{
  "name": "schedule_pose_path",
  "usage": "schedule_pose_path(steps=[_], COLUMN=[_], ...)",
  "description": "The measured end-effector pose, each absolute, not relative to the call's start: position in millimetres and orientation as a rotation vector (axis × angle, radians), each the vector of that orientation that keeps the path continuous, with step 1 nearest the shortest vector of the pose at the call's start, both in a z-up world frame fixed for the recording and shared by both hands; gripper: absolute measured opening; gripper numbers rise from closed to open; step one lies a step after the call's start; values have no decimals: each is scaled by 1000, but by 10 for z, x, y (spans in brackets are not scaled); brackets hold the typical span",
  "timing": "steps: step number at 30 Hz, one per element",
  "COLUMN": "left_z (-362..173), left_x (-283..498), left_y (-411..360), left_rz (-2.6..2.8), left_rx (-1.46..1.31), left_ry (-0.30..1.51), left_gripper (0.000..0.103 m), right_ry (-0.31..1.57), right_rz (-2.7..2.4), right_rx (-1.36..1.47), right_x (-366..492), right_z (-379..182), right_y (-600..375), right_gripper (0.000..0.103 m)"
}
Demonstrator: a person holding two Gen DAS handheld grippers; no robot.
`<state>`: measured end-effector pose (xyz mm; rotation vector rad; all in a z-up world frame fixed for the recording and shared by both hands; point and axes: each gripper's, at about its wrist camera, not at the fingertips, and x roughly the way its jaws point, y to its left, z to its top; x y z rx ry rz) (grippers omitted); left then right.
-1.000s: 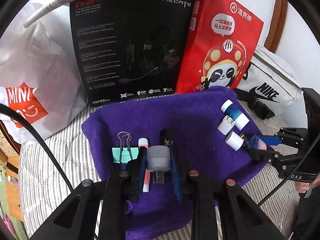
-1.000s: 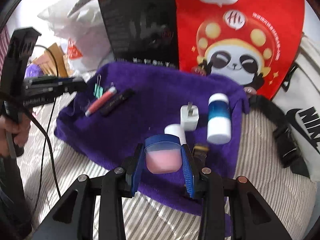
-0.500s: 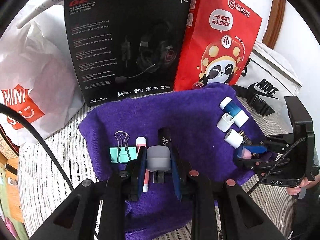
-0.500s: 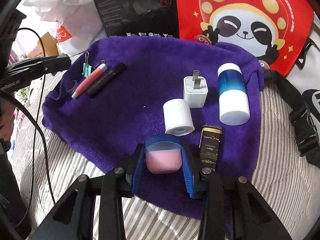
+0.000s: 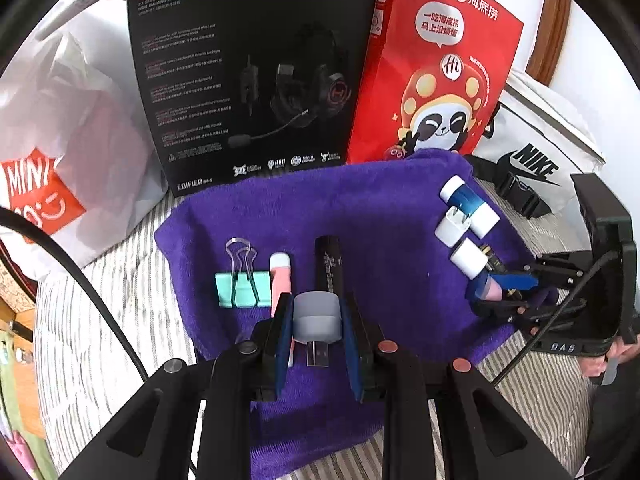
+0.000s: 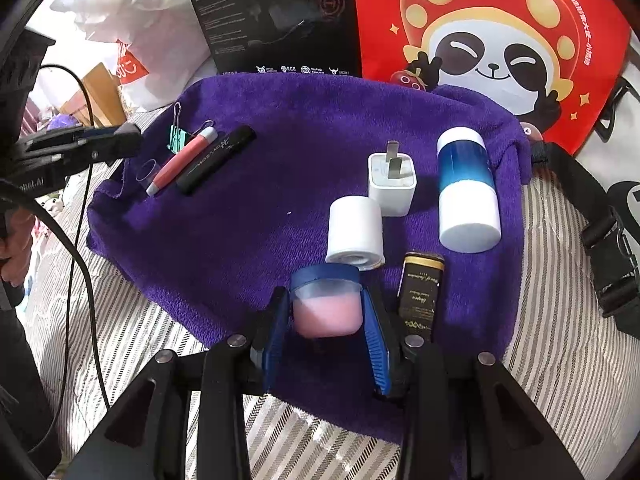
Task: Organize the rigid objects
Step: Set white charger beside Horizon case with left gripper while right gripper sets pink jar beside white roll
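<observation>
A purple towel point(image 5: 380, 216) lies on striped bedding and carries the small items. My left gripper point(image 5: 316, 314) is shut on a grey USB adapter point(image 5: 318, 318), low over the towel's near left part, beside a pink tube point(image 5: 280, 276) and a black pen point(image 5: 328, 264). A green binder clip point(image 5: 240, 290) lies left of them. My right gripper point(image 6: 326, 308) is shut on a pink jar with a blue lid point(image 6: 326, 310), low over the towel's point(image 6: 260, 184) near edge. Just beyond it are a white cylinder point(image 6: 354, 228), a black-gold tube point(image 6: 420, 292), a white charger point(image 6: 392, 184) and a blue-white bottle point(image 6: 466, 192).
A black headset box point(image 5: 256, 76) and a red panda bag point(image 5: 440, 80) stand upright behind the towel. A white plastic bag point(image 5: 68, 140) sits at the left and a white Nike bag point(image 5: 536, 148) with black straps at the right. Cables trail over the bedding.
My right gripper has come down with the pink jar to the towel's near edge, then held still. The left gripper has stayed put with the grey adapter.
</observation>
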<state>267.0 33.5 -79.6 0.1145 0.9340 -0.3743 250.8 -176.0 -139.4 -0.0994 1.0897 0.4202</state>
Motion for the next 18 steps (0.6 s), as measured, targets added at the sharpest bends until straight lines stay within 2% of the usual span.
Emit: schedule_pose_path(steps=[8,18], left_z=[-897,-1218], left_x=[2540,2554], left_y=[339,294], left_rz=[-354,-335], left_rx=[112,120], left_ry=[953,1009], left_gripper=[23,23], right_ry=[1078,901], right_rz=[434,416], right_rx=[-66,-72], right_x=[2381,2049], right_z=[-1264,-935], right_y=[-1883,-2001], right_gripper=[39,45])
